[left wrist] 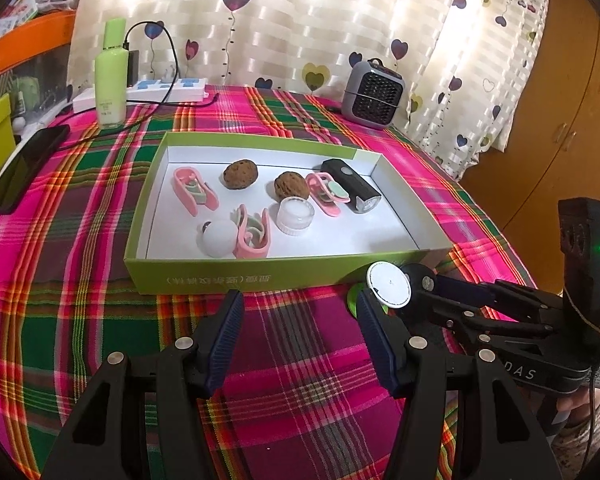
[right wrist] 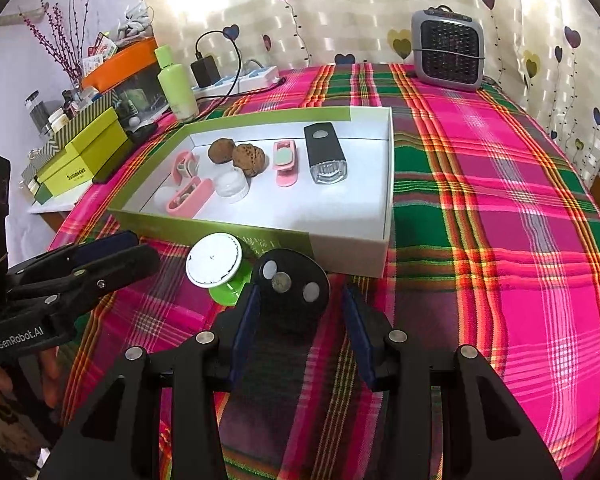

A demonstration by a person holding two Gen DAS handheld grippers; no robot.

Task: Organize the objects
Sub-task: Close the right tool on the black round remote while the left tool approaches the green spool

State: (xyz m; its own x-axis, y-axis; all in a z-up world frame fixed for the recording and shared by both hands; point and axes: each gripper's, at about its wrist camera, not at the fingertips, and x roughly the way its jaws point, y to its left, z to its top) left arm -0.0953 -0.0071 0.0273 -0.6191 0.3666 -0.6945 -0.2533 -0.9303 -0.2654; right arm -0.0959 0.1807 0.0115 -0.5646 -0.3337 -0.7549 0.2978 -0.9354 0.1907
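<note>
Two items left outside green shallow cardboard box point(right wrist: 340, 250): right gripper point(right wrist: 300, 322), jaws apart, straddles black round disc point(right wrist: 290, 282)—close next; left gripper point(left wrist: 296, 338) open, idle.

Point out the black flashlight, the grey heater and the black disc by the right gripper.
black flashlight point(right wrist: 324, 153), right wrist view, top of body.
grey heater point(right wrist: 449, 49), right wrist view, front grille.
black disc point(right wrist: 290, 280), right wrist view, top face.

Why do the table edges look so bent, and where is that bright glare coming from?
Both views are fisheye, so the plaid tablecloth bulges and the corners go black. In the left wrist view, backlight through the heart curtain washes out its upper folds; the right wrist view shows the same glare, while the green box stays sharp and softly shadowed inside.
</note>
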